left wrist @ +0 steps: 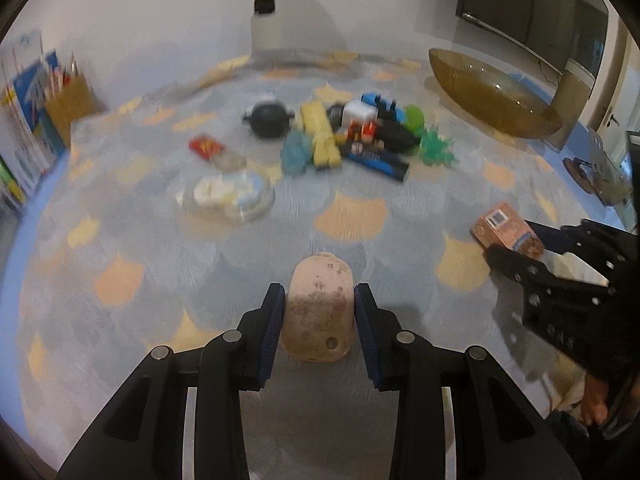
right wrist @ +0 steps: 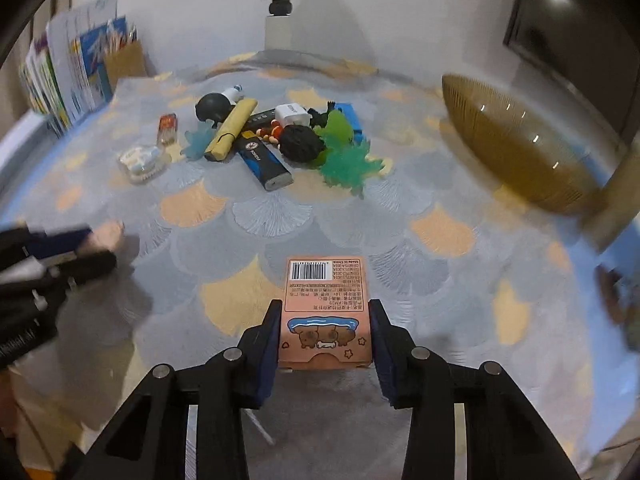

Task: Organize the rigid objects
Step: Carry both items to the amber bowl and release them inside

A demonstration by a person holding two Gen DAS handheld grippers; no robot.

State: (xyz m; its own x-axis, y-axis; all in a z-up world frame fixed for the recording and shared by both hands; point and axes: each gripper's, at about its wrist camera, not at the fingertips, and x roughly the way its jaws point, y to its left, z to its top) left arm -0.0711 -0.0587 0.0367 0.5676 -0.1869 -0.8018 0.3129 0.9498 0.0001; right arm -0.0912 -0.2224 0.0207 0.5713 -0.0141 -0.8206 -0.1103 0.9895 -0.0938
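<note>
My left gripper (left wrist: 320, 300) is shut on a beige, speckled potato-like block (left wrist: 318, 308), held above the patterned cloth. My right gripper (right wrist: 325, 316) is shut on a pink carton (right wrist: 325, 312) with a barcode and cartoon animals. In the left wrist view that carton (left wrist: 506, 230) and the right gripper (left wrist: 520, 258) appear at the right edge. In the right wrist view the left gripper (right wrist: 100, 246) shows blurred at the left edge with the beige block (right wrist: 108, 234). A pile of mixed objects (right wrist: 276, 140) lies at the far middle of the table.
An amber ribbed glass bowl (right wrist: 520, 148) stands at the far right. A clear lidded dish (left wrist: 226, 196) and a small red packet (left wrist: 206, 146) lie left of the pile. Books and a pencil box (right wrist: 80, 68) line the far left corner. A dark screen (right wrist: 580, 40) hangs on the right wall.
</note>
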